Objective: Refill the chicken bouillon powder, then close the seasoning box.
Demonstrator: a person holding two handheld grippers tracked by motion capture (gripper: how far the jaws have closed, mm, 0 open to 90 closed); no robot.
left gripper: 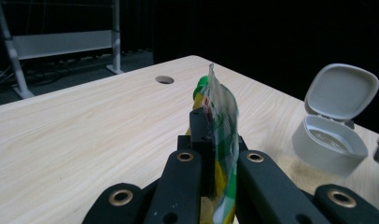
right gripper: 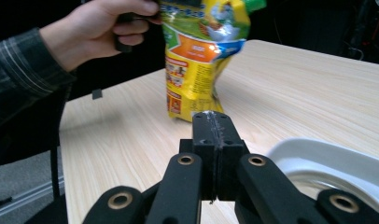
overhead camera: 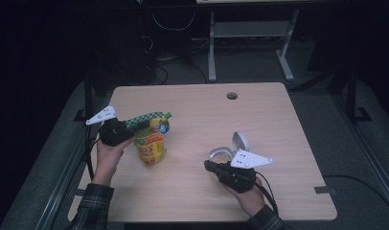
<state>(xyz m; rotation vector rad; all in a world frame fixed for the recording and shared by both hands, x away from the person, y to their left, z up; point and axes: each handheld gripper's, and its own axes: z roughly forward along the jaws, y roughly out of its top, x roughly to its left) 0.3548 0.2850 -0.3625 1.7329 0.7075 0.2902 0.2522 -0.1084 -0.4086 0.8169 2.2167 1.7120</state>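
Toward the left middle of the high view, the left gripper [overhead camera: 130, 128] is clamping the top edge of a yellow and green snack pouch [overhead camera: 152, 141], which is standing upright with its bottom resting on the pale wooden table [overhead camera: 197, 120]. A hand with a plaid sleeve is coming in from the lower left of that frame and gripping the tool's body. At the bottom centre of the left gripper view, the two black jaws are pressing together on the thin green-edged seam of the pouch [left gripper: 220, 140], with the crinkled foil rising above them.

At the lower right of the high view, the right gripper [overhead camera: 209, 165] is sitting low over the table, held by the other hand, with its jaws pointing toward the left of the frame. In the right gripper view its jaws are meeting flush at the bottom centre, fully closed with nothing between them. Just beside that gripper, a grey round container [overhead camera: 221, 154] is standing on the table with its hinged lid [overhead camera: 240, 140] flipped up. The same container [left gripper: 330, 144] is showing at the right of the left gripper view, lid raised behind it, and its pale rim is curving across the lower right of the right gripper view. The pouch [right gripper: 201, 56] is filling the upper centre of the right gripper view, well apart from the closed jaws.
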